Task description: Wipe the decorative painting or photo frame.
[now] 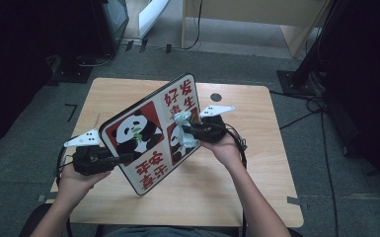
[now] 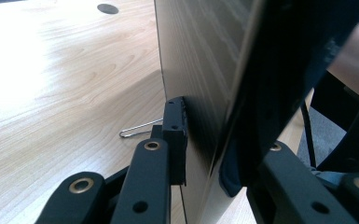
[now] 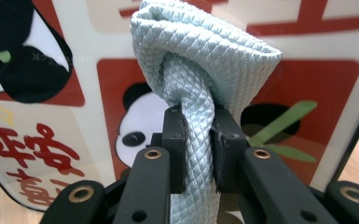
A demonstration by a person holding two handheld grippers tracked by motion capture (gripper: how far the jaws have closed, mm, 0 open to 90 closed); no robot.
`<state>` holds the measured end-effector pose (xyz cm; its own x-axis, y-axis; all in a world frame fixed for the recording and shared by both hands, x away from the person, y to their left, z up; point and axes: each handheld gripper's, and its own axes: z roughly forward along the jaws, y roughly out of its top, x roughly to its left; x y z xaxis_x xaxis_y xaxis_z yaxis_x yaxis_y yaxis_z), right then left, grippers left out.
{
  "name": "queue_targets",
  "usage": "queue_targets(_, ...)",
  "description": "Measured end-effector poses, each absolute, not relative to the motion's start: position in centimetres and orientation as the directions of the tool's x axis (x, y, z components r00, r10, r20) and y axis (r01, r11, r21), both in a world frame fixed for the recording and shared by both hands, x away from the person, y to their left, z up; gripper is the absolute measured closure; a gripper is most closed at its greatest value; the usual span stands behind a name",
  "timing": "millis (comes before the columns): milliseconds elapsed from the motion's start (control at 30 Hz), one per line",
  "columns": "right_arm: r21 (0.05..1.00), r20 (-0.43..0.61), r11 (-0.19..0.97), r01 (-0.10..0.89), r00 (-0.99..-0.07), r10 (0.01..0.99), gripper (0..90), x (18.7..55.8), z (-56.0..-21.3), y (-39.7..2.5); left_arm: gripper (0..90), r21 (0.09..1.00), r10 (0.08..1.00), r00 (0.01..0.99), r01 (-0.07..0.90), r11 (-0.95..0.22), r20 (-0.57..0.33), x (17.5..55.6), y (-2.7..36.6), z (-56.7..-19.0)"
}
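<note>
- Two grippers are working one thing: a panda board [image 1: 148,136], a flat rounded-corner panel with red blocks, pandas and red characters, which you are holding tilted up off the wooden table [image 1: 256,168].
- Your left hand [image 1: 76,180] is coming in low from the bottom left, and the left gripper [image 1: 121,159] is pointing right, biting the board's lower left edge.
- In the left gripper view the jaws are sitting one on each face of the panel [image 2: 200,70], clamped on it edge-on.
- Your right hand [image 1: 224,148] is reaching in from the right with the forearm angled up from the bottom centre; the right gripper [image 1: 185,129] is pointing left at the printed face.
- The right gripper is squeezing a pale blue quilted cloth [image 3: 200,60]; the cloth's folded head is bulging above the jaws and lying against the lower right panda panel [image 3: 135,130].
- The board's lower corner is sitting close to the table near your side; whether it is touching, you cannot tell.
- Bare wood is lying open right of and behind the board.
- A thin wire clip [image 2: 137,129] is lying on the table just beside the board's back face.
</note>
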<state>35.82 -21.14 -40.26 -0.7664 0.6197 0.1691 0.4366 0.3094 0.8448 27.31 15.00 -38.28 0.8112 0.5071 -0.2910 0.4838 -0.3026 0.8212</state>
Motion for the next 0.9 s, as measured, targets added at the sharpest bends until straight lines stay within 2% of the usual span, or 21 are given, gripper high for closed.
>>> queue_targets(900,0.834,0.191,0.298,0.465,-0.749,0.634,77.5,35.2,-44.4,-22.2,74.2,0.823,0.494,0.818,0.480,-0.303,-0.295,27.4,14.9,-38.3)
